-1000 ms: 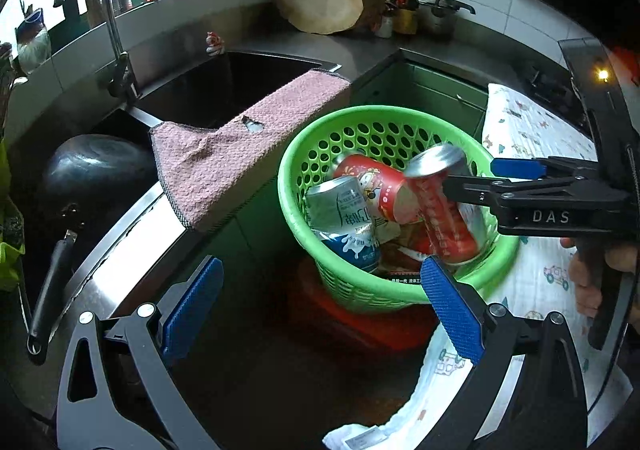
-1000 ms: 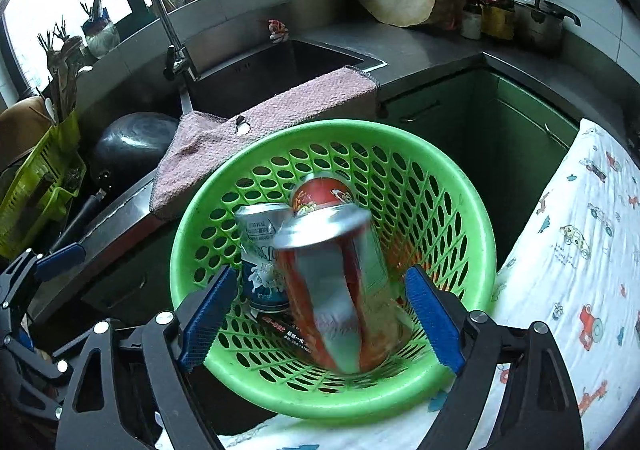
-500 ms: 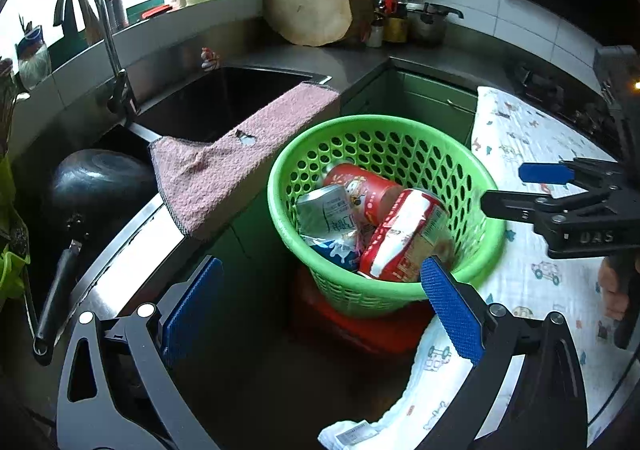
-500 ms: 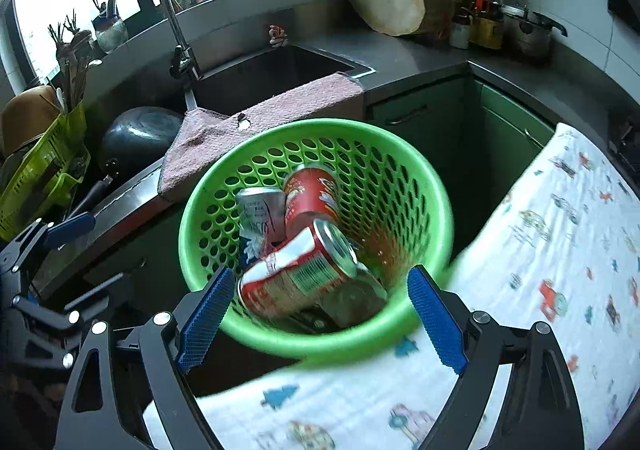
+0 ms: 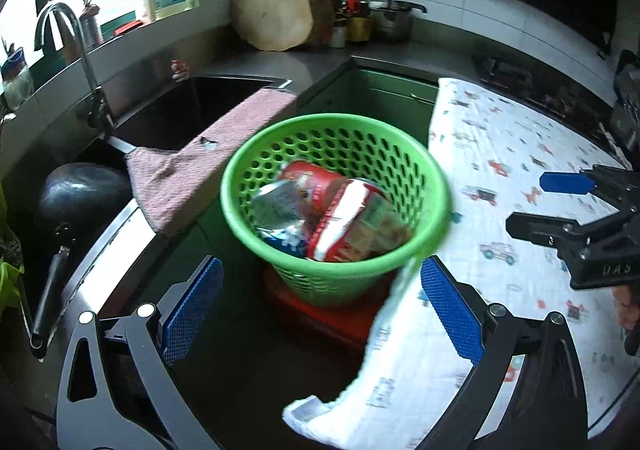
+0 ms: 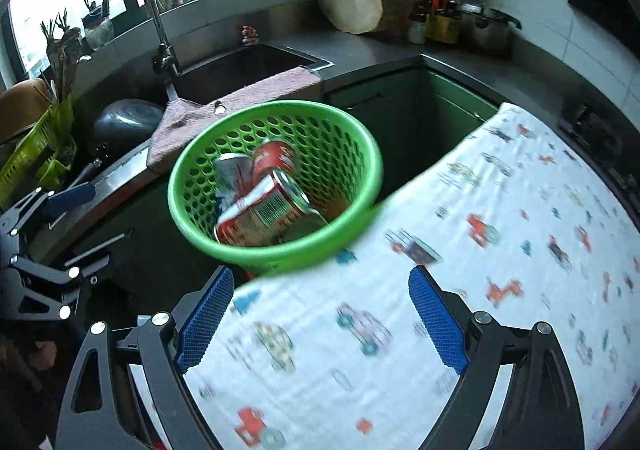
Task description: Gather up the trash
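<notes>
Now the red can (image 6: 264,213) that stood between the right gripper (image 6: 320,318) jaws a second ago lies in the green basket (image 6: 352,217). Both grippers, left (image 5: 320,302) too, have jaws wide apart, empty, above the cloth-covered worktop (image 6: 500,290).

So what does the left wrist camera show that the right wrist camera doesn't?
Only the left wrist view shows the red stand under the green basket and the cloth's hanging corner. Only the right wrist view shows the yellow-green dish rack and the plants by the window. Both show the basket of cans, pink towel, sink, tap and open grippers.
</notes>
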The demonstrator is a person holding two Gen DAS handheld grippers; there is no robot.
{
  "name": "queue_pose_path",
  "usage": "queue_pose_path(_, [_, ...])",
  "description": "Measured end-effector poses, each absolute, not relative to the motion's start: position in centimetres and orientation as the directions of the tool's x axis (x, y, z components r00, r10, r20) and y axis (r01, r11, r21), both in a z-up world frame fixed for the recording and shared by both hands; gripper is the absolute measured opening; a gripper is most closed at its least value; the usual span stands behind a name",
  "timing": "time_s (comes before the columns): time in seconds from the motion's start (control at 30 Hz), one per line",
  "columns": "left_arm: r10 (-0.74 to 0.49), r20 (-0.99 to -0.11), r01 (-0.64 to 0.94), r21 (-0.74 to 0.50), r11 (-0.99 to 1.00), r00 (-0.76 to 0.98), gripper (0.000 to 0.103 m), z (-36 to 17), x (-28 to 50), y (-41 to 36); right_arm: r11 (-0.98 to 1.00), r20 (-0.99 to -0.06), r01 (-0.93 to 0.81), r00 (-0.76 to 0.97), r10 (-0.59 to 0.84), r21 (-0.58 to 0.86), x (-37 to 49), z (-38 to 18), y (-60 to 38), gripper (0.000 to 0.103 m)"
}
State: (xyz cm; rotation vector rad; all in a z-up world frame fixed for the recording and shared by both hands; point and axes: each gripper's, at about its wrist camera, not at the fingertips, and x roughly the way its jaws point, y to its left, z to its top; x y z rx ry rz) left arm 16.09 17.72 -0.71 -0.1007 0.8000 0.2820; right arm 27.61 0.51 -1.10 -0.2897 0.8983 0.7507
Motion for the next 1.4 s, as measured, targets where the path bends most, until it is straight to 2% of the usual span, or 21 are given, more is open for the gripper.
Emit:
queue_pose_path(0.47, [0.183, -0.717, -0.239, 0.024, 0.971, 0.673, 0.098, -0.5, 15.2, 12.5, 0.804, -0.79, -0.59, 0.457, 0.409, 0.075, 22.8, -0.8, -8.7, 0.089])
queue_pose_path(0.83, [0.181, -0.72, -0.211, 0.049, 0.976, 0.67, 0.098, -0.8, 14.3, 9.1, 0.843, -0.758, -0.538, 0.553, 0.347, -0.006, 18.5, -0.6, -12.4, 0.09])
queue_pose_path(1.4, [0.179, -0.716, -0.214, 0.041, 0.976, 0.675, 0.098, -0.5, 13.3, 7.8, 0.897, -0.742, -0.44, 0.586, 0.325, 0.045, 15.9, -1.7, -15.2, 0.09])
